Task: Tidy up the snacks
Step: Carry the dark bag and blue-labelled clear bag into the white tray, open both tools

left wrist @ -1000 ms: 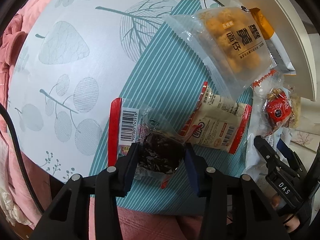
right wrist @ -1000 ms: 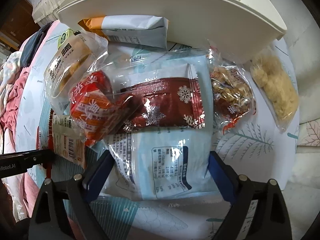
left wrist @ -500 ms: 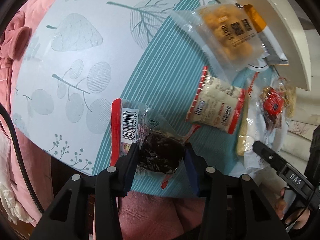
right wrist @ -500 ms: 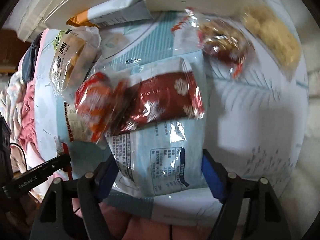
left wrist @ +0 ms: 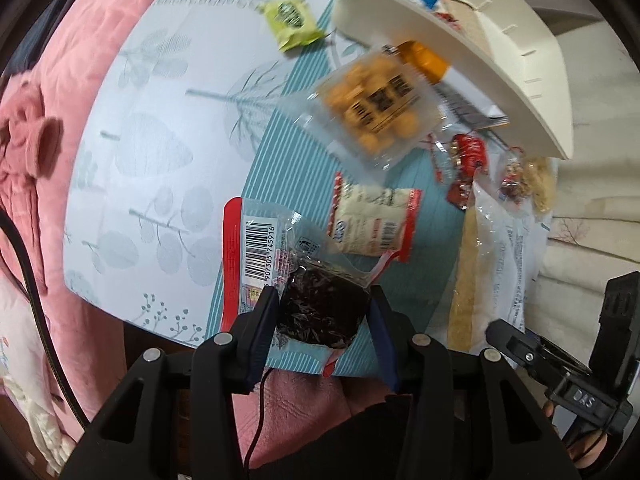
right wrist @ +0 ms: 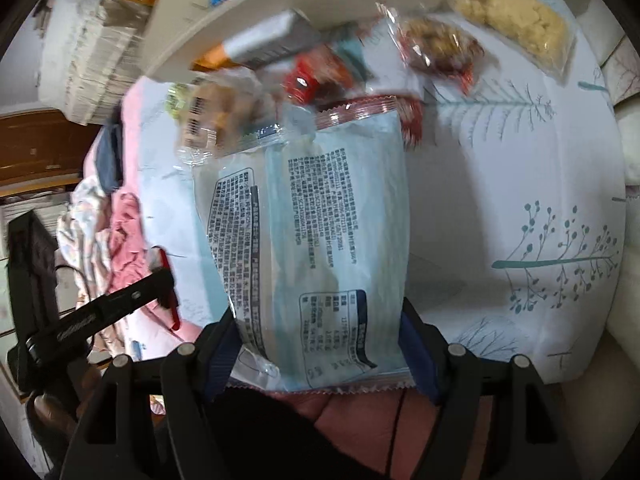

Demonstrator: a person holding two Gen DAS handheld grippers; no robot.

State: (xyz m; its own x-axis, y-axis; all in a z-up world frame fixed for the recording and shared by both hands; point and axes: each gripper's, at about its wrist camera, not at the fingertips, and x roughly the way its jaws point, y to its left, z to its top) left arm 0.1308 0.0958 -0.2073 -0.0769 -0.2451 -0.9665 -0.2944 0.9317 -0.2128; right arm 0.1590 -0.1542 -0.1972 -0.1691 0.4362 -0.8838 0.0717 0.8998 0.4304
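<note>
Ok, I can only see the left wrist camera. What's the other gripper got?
Observer: The right gripper is shut on a pale blue packet, pinched near its bottom edge.
Kid: What's on it?
Observer: Its flat face shows rows of black print and a dark-framed table.
Kid: What's next to it?
Observer: Right of it, the tablecloth shows a teal berry-branch print with no snack on it.

We look down from above near edge of leaf-printed tablecloth [left wrist: 168, 128], both views facing cream plastic bin [left wrist: 500, 52] beyond; both share bin [right wrist: 240, 20] and cloth [right wrist: 520, 200].
</note>
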